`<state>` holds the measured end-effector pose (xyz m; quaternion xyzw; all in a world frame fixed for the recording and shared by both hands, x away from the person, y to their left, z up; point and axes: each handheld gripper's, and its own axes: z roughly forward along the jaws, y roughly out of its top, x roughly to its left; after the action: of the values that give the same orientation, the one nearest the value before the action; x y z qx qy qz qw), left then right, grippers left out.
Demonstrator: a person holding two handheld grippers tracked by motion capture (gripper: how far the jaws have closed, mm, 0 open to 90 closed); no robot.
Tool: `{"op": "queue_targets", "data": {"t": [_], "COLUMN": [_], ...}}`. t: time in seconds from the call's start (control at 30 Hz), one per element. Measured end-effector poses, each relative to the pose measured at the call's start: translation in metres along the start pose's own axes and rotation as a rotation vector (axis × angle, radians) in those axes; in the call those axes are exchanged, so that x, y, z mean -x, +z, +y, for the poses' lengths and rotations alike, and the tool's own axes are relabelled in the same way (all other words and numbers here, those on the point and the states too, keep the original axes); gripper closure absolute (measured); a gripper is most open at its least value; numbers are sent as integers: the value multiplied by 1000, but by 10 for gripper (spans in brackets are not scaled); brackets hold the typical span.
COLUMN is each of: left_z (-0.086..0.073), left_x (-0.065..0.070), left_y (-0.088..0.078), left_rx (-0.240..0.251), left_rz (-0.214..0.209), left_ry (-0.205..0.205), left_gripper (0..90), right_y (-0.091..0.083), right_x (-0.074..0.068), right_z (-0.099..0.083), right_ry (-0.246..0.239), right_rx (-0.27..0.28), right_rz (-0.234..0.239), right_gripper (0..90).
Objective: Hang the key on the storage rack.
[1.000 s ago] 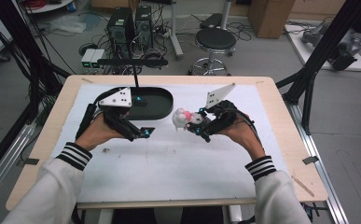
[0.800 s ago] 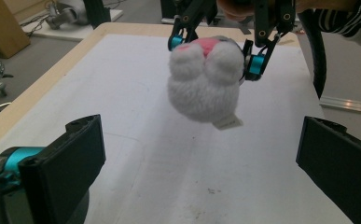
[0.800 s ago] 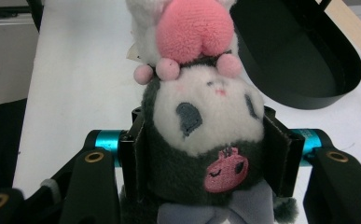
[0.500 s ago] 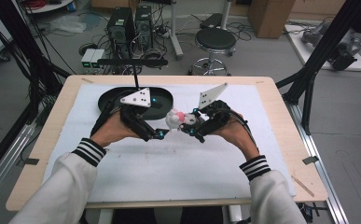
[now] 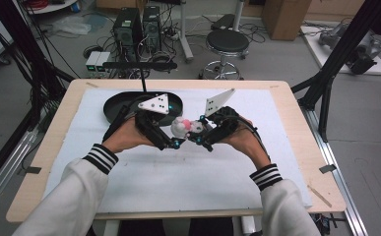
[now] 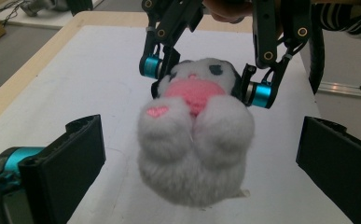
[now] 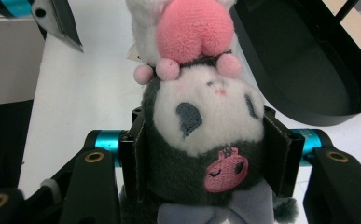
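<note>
Near the middle of the high view, just above centre, the right tongs are clamped on a small plush toy — white and dark grey with a pink patch on its front. In the right gripper view the two black pads press in on either side of the toy's head, at the centre of the frame, and the fur bulges slightly between them. The body hangs away from the grip toward the top of that frame, pink belly showing.

The left tongs sit just to the left of the toy in the high view, tips close beside it. In the left gripper view their jaws stand wide apart at the lower left and lower right corners, and the toy's white, furry lower body hangs between them without either pad touching it — open, holding nothing. The right tongs show at the top of that frame, gripping the head.

The toy is held up off the white cloth that covers the bench. A black oval tray lies on the cloth at the upper left of centre, just behind the left hand.
</note>
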<state>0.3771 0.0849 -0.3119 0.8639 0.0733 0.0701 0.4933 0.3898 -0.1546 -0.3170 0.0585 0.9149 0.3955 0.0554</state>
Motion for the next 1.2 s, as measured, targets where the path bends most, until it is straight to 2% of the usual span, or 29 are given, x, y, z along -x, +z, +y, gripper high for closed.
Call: {"op": "queue_targets", "data": {"t": [0.13,0.23,0.33,0.37,0.47,0.5,0.6,0.73,0.8,0.97,1.2], "left_z": [2,1,0,-1,-1,-2,-2,-2,-2,-2,-1], "left_x": [-1,-2,-3,-3,-4,-4,-5,-3,-3,-2,-1], "left_y": [4,5,5,5,5,4,4,4,4,4,2], "left_rx": [-21,-36,-51,-51,-71,-79,-95,-101,-102,-113,-103], "left_rz": [0,-5,-9,-10,-12,-16,-17,-34,-34,-25,-24], "left_ry": [6,7,10,9,5,1,6,6,27,42,35], "left_gripper": [18,89,104,143,179,233,258,364,440,500,533], "right_y": [1,3,2,3,3,3,4,5,5,7,7], "right_x": [-1,-2,-2,-2,-2,-3,-3,-3,-3,-3,-3], "right_z": [1,2,2,2,2,3,3,3,3,4,3], "right_ry": [-7,-15,-16,-18,-18,-21,-21,-26,-25,-26,-21], "right_rx": [-3,-7,-7,-7,-8,-9,-11,-11,-13,-17,-8], "right_rz": [4,6,5,6,8,7,8,10,9,12,16], "right_gripper": [436,436,436,436,436,436,436,436,436,436,424]}}
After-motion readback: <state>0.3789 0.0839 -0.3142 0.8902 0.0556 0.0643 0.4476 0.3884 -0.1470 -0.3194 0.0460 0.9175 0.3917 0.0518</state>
